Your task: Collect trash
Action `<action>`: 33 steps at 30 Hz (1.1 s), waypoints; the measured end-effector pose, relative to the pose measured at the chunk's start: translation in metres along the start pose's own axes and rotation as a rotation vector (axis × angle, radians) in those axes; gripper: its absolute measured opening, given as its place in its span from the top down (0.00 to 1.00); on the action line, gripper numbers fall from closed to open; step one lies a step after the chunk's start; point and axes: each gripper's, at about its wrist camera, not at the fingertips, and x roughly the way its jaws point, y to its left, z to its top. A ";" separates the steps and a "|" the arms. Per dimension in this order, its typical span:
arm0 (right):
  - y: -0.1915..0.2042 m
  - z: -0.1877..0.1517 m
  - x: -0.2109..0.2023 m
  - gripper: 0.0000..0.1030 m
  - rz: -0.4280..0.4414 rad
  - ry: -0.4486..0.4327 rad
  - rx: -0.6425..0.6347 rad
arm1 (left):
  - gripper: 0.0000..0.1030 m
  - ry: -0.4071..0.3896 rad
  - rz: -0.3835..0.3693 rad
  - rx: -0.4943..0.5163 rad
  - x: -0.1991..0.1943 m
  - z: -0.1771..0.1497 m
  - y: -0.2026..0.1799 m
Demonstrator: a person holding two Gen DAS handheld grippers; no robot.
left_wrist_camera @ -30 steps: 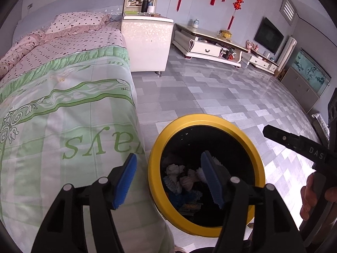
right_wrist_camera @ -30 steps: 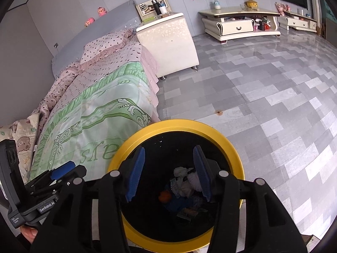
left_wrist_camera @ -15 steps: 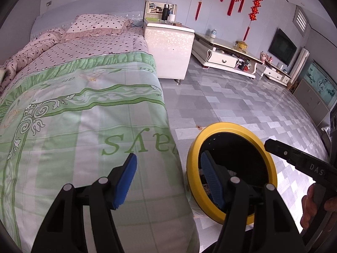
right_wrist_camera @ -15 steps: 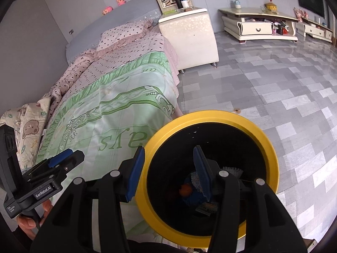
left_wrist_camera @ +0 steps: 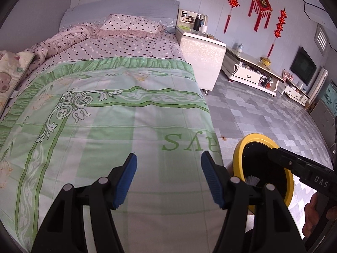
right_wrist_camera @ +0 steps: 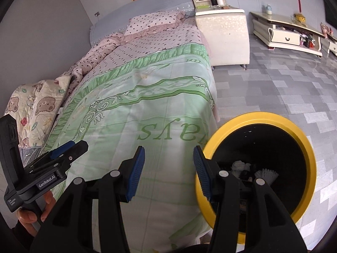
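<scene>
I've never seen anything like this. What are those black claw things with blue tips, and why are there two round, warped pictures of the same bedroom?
No robot here: a person holds a pair of tongs in each hand, and each carries a wide-angle camera looking out along its two fingers. One picture comes from the left tongs, the other from the right tongs. Both are open and hold nothing. Each camera also catches the other tool at its edge. Ahead lies a bed with a green patterned cover; I see no litter on it. Beside it on the floor stands a yellow-rimmed trash bin with crumpled paper inside.
</scene>
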 end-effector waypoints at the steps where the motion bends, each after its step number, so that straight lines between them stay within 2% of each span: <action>1: 0.006 -0.001 0.003 0.55 0.005 0.003 -0.006 | 0.42 -0.002 0.010 -0.010 -0.002 -0.001 0.008; 9: 0.055 -0.007 0.032 0.55 0.047 0.046 -0.055 | 0.41 -0.012 0.084 -0.064 -0.012 -0.012 0.059; 19: 0.087 -0.020 0.063 0.55 0.058 0.095 -0.074 | 0.41 -0.024 0.157 -0.097 -0.018 -0.030 0.099; 21: 0.092 -0.021 0.066 0.55 0.049 0.097 -0.075 | 0.35 -0.030 0.165 -0.105 -0.019 -0.032 0.105; 23: 0.095 -0.020 0.067 0.46 0.037 0.085 -0.070 | 0.29 -0.046 0.168 -0.123 -0.022 -0.033 0.113; 25: 0.097 -0.018 0.066 0.44 0.031 0.075 -0.064 | 0.24 -0.064 0.175 -0.136 -0.026 -0.031 0.119; 27: 0.099 -0.015 0.064 0.39 0.007 0.055 -0.062 | 0.18 -0.083 0.174 -0.157 -0.031 -0.030 0.126; 28: 0.100 -0.013 0.063 0.33 0.003 0.047 -0.058 | 0.14 -0.091 0.174 -0.165 -0.033 -0.028 0.130; 30: 0.102 -0.011 0.060 0.26 -0.015 0.031 -0.057 | 0.11 -0.113 0.173 -0.174 -0.038 -0.027 0.134; 32: 0.107 -0.009 0.054 0.14 -0.036 0.001 -0.072 | 0.08 -0.138 0.178 -0.175 -0.043 -0.025 0.137; 33: 0.109 -0.009 0.051 0.12 -0.038 -0.017 -0.078 | 0.08 -0.150 0.179 -0.177 -0.046 -0.024 0.137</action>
